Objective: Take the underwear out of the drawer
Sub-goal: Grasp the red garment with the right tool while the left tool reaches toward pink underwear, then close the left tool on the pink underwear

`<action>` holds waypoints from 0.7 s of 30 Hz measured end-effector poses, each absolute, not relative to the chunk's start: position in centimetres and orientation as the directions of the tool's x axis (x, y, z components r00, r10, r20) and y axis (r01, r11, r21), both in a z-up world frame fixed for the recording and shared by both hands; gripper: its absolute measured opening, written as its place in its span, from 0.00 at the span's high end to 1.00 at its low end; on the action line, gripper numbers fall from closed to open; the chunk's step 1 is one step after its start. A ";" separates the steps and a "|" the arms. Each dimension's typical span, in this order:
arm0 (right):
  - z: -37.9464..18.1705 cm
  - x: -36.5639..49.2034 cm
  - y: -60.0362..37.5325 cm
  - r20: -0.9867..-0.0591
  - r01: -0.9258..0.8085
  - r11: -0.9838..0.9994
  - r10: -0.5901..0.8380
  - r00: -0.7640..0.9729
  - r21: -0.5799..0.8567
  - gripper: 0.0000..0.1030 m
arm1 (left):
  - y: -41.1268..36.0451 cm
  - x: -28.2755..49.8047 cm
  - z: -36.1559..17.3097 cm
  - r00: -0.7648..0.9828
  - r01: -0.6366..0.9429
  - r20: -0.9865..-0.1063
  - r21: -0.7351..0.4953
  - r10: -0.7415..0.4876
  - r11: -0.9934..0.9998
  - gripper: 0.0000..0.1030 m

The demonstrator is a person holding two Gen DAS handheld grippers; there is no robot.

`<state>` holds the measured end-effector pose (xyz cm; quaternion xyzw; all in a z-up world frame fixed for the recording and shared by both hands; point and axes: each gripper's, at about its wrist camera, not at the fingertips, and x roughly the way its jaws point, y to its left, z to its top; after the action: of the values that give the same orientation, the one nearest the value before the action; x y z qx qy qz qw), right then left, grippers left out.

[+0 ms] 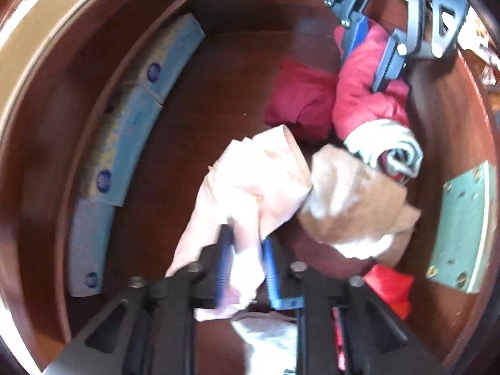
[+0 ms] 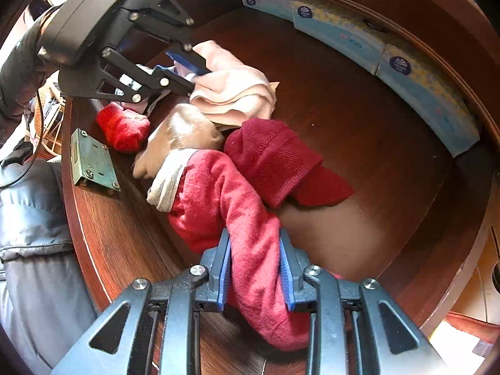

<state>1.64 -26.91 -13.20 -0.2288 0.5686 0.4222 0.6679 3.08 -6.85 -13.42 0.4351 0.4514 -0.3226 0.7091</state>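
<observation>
Both grippers reach down into an open wooden drawer (image 2: 103,243) as a person clears out underwear. Left gripper (image 1: 247,250) is clamped on a pale pink garment (image 1: 250,181), its blue pads pinching the cloth near the drawer's front wall. Between the two tools lie a tan piece (image 2: 178,137) and a dark red piece (image 2: 275,159), both loose on the drawer floor. Right gripper (image 2: 254,265) is closed on a bright red garment (image 2: 218,193) that hangs through its jaws. Tissue boxes (image 2: 422,84) line the far wall. Grasping looks finished; the next move would be lifting both pieces clear over the drawer's edge without snagging neighbours.
</observation>
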 end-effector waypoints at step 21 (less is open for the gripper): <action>-14.5 4.5 -25.5 -0.962 -0.821 0.529 0.261 -0.084 0.215 0.64 | -8.2 5.0 -14.8 0.362 0.845 -0.925 0.275 -0.112 0.459 0.60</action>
<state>4.45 -25.51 -14.54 -0.2330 0.6008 0.4254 0.6354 5.02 -8.20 -14.81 0.4008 0.4571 -0.3318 0.7213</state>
